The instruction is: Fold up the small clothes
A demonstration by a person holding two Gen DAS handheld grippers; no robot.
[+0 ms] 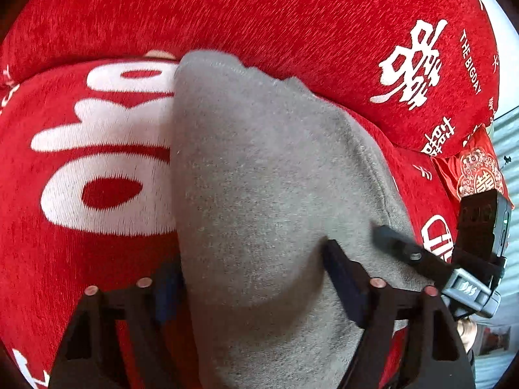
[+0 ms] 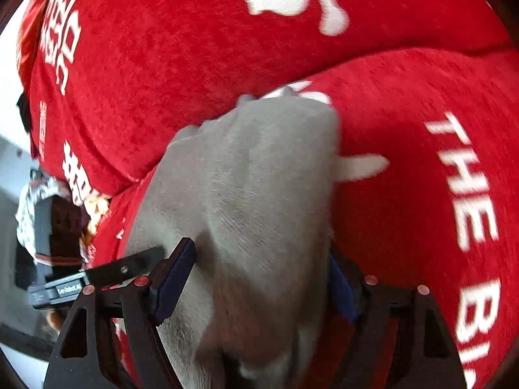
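Observation:
A small grey garment lies on a red sofa cover with white lettering. In the left wrist view my left gripper stands with its jaws wide apart, one on each side of the grey cloth, which runs between them. The right gripper shows at the garment's right edge. In the right wrist view the grey garment passes between the spread jaws of my right gripper. The left gripper shows at the garment's left edge. The garment's near end is hidden below both frames.
A red back cushion with white characters rises behind the seat. A red patterned pouch lies at the sofa's right end. Grey floor shows past the sofa's left side.

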